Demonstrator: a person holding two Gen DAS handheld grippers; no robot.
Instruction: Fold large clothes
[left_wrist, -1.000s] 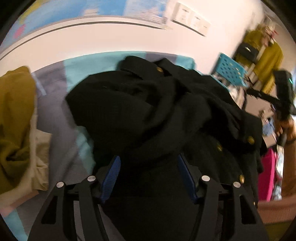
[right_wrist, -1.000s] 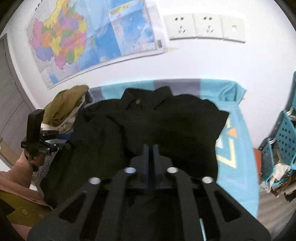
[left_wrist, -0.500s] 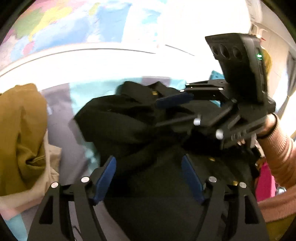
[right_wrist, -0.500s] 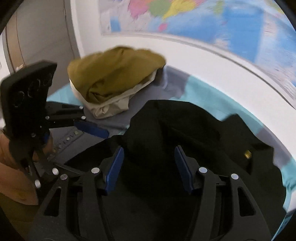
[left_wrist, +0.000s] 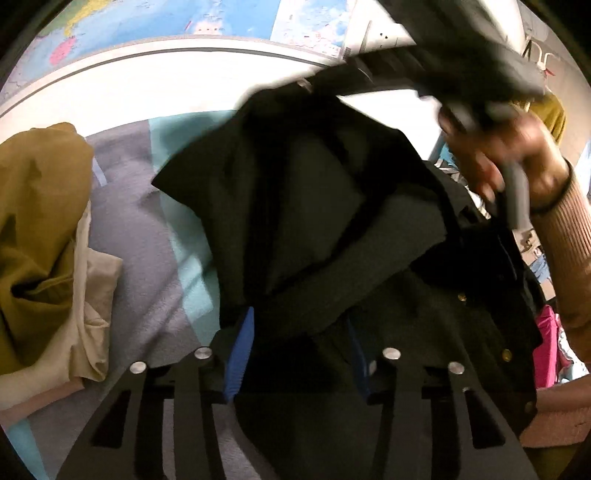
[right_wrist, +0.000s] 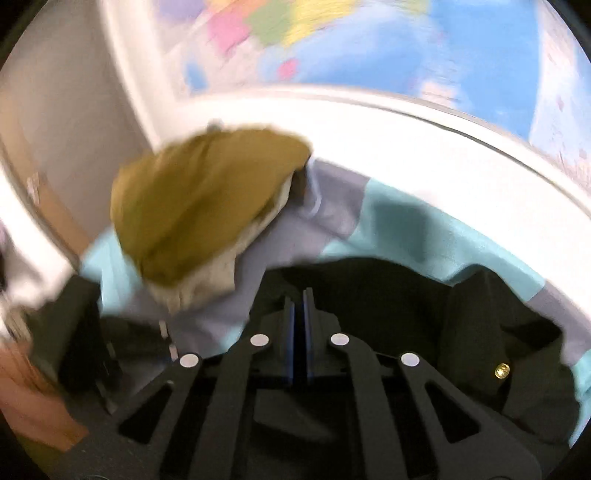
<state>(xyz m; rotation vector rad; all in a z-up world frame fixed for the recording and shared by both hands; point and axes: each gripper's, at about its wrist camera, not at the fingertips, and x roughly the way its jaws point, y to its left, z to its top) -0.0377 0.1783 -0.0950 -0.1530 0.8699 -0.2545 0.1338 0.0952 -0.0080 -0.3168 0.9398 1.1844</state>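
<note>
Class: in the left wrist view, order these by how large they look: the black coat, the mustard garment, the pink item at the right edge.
1. black coat, though it lies nearest the camera
2. mustard garment
3. pink item, mostly hidden

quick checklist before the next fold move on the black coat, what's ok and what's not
1. right gripper shut on the black coat: ok, its fingers are together and a flap hangs raised from it in the left wrist view.
2. left gripper gripping: not ok, open, fingers astride a fold.
3. Olive garment apart from the coat: ok.
4. Coat flat on the bed sheet: not ok, bunched.
5. Gold buttons facing up: ok.
6. How firm the right grip is: cannot tell, blurred.
</note>
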